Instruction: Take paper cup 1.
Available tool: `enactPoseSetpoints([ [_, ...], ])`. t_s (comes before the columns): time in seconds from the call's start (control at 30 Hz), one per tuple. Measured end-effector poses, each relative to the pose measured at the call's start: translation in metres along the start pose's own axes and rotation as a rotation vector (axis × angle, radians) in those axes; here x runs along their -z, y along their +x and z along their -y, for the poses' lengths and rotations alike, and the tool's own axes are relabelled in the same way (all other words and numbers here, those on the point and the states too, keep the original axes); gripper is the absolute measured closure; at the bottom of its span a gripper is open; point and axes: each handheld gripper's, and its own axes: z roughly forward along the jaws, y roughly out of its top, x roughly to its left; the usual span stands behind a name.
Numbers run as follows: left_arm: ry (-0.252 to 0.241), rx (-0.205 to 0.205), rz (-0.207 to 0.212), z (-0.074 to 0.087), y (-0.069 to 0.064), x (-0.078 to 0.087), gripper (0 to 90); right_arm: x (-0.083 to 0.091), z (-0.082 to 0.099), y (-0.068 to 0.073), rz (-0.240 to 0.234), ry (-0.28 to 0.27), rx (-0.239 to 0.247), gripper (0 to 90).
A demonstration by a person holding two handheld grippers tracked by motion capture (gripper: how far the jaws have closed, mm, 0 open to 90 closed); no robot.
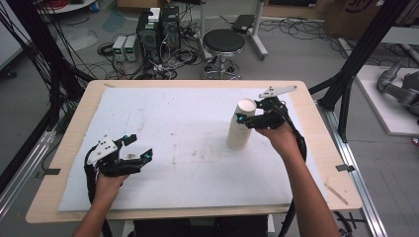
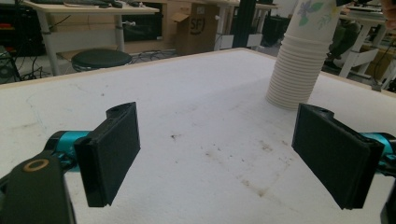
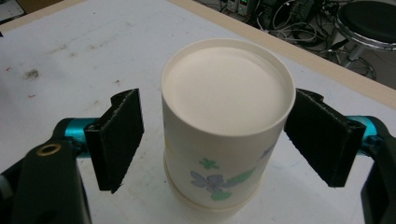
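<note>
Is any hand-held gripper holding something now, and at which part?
Nothing is held. The right hand-held gripper is open around the top cup; the left is open.

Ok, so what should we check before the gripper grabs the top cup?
1. Right gripper jaws open around the top cup: ok.
2. Jaws level with the top cup, not the cups below: ok.
3. Both jaws touching the cup: not ok, there is a gap on the left side.
4. Cup stack standing upright on the table: ok.
5. Left gripper open and away from the stack: ok.
6. Top cup loose on the stack: cannot tell.
</note>
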Motion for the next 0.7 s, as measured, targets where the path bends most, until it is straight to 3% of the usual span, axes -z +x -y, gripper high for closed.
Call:
enactPoseSetpoints([
  [0.3,0.004,-0.003,0.005,0.000,-0.001,-0.001,15.1,-0.010,-0.003,-0.003,-0.002,0.025,-0.007,21.4],
  [0.43,0.005,0.001,0.006,0.001,-0.001,-0.001,15.1,-0.009,-0.006,-0.003,-0.007,0.029,0.007,32.0],
  [0.7,0.002,0.003,0.011,0.000,-0.001,-0.002,15.1,-0.001,-0.013,-0.002,0.007,-0.008,0.016,32.9],
])
